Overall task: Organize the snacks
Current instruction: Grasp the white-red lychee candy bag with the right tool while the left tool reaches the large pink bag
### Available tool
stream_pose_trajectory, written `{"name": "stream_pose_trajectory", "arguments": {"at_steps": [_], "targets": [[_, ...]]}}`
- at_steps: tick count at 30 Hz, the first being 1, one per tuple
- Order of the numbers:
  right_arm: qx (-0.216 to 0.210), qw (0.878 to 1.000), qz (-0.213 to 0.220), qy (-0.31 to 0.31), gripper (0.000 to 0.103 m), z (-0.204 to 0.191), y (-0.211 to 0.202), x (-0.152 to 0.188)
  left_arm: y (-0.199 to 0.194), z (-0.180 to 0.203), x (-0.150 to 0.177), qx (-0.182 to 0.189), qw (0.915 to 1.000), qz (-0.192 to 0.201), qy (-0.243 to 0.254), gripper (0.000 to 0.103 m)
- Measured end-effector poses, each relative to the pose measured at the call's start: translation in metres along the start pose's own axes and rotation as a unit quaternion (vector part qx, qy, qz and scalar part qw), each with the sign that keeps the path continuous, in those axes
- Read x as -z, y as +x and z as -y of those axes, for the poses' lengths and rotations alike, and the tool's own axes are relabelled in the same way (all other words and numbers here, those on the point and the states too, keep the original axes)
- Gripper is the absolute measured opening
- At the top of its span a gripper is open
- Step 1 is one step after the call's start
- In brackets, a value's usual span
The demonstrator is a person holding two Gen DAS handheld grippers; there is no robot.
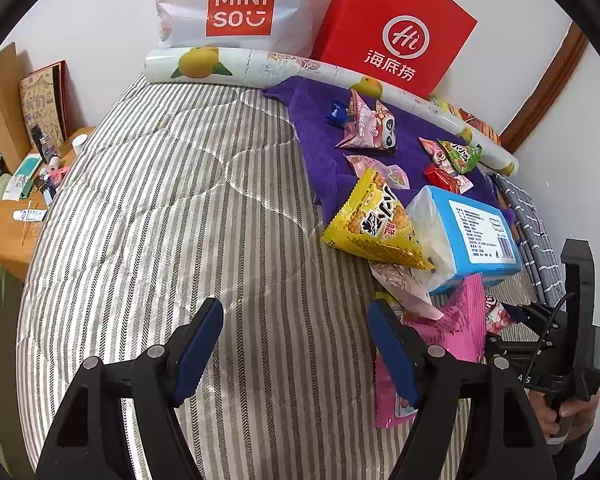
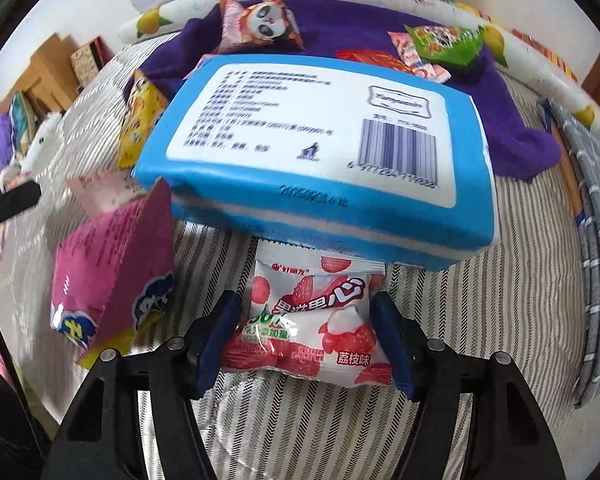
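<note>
Striped quilt [image 1: 180, 220] under everything; purple towel [image 1: 324, 152] at its far end carries small snack packs. Blue tissue pack [image 2: 320, 152] lies label-up at towel's near edge, one end resting on lychee snack pouch [image 2: 308, 320]. Right gripper [image 2: 304, 340]: jaws straddle that pouch, pads at its side edges, squeeze unclear. Pink bag [image 2: 116, 264] just left. Left gripper [image 1: 296, 352]: open, nothing between jaws, over bare quilt.
</note>
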State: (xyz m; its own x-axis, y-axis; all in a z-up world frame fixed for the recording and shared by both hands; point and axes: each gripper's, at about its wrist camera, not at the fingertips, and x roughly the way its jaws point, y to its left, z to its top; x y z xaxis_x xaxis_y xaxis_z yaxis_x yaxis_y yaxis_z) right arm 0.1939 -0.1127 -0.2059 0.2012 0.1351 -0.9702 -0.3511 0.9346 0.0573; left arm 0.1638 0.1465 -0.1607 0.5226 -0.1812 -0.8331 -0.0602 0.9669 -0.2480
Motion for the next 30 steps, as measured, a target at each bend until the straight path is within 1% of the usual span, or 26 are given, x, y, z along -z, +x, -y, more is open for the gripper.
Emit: {"name": "stream_pose_trajectory", "arguments": {"at_steps": [6,13,16,18,22,27,30], "targets": [[-0.032,0.999,0.016,0.025,0.066,0.018,-0.01,0.011,-0.007,0.006,0.005,0.006,0.9999,0.006,0.007,0.073],[-0.048,0.997,0.046,0.05,0.066,0.038,-0.028,0.031,-0.013,0.034,0.014,0.042,0.9988,0.005,0.025,0.073],[-0.051,0.995,0.06,0.057,0.066,0.046,-0.037,0.04,-0.012,0.049,0.018,0.05,0.9981,0.001,0.037,0.073],[-0.048,0.995,0.068,0.059,0.066,0.05,-0.044,0.048,-0.009,0.057,0.02,0.056,0.9975,-0.004,0.043,0.073],[-0.031,0.995,0.079,0.06,0.066,0.055,-0.051,0.06,0.003,0.075,0.026,0.059,0.9967,-0.026,0.05,0.074],[-0.007,0.996,0.079,0.047,0.066,0.057,-0.047,0.075,0.017,0.084,0.028,0.073,0.9958,-0.042,0.035,0.074],[0.0,0.996,0.075,0.04,0.066,0.062,-0.043,0.084,0.023,0.087,0.028,0.068,0.9962,-0.046,0.031,0.074]]}}
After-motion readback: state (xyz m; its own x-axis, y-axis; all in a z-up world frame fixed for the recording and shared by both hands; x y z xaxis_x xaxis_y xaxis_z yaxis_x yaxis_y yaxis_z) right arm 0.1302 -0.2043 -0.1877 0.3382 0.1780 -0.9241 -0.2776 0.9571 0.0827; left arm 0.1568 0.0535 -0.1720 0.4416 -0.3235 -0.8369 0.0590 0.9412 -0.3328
